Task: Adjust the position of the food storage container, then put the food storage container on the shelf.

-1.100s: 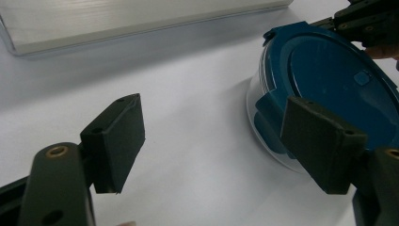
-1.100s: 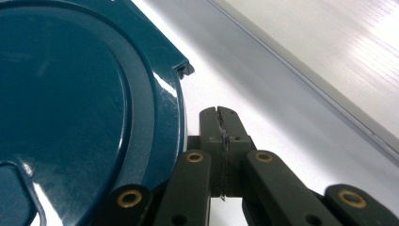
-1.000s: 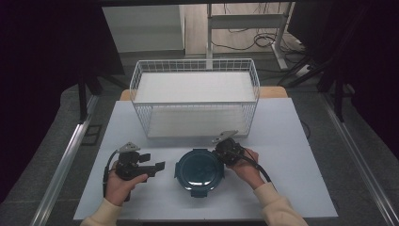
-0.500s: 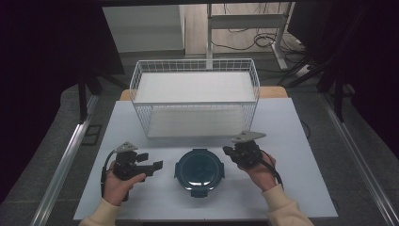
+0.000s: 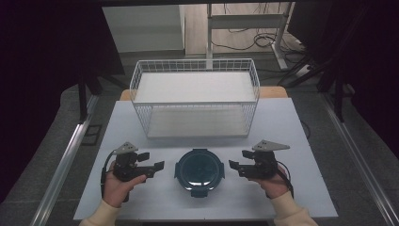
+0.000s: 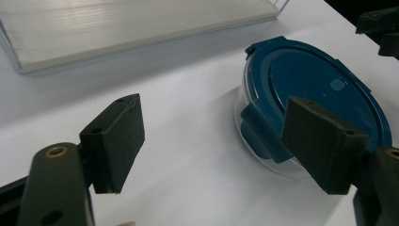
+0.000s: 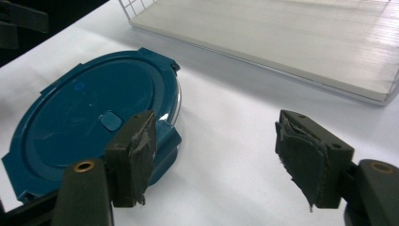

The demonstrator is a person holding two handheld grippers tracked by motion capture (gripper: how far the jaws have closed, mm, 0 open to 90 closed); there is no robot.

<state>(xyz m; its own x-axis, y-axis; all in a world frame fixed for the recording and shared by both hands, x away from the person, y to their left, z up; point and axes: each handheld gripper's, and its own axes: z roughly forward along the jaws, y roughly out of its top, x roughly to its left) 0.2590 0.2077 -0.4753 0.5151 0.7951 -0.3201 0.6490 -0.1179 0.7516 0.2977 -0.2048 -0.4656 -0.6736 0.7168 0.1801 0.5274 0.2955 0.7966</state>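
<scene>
1. Surface [image 5: 301, 141]: white, carries everything. Both hands work at its near edge.
2. Basket [image 5: 195, 66]: white wire, beyond both sets of fingers, with a pale flat panel lying in it. Nothing else inside; judged the likely destination, hence its spot straight ahead of the container.
3. Container [image 5: 198, 170]: round, clear-walled, blue clip lid on. It sits flat on the surface between the two grippers, touched by neither. A side latch faces each gripper.
4. Right gripper [image 5: 235, 165]: fingers [image 7: 133, 155] released, with nothing between them. They have just been opening from a full clench. The left finger stands just beside the lid's near latch without pressing it. Judged: backed off so the latch can be approached again.
5. Left gripper [image 5: 157, 165]: fingers [image 6: 116, 136] spread, with only bare surface between them. The right finger stands in front of the lid's edge, apart from it. Judged: waiting on the opposite side so the container can be steadied or lifted from both sides.
</scene>
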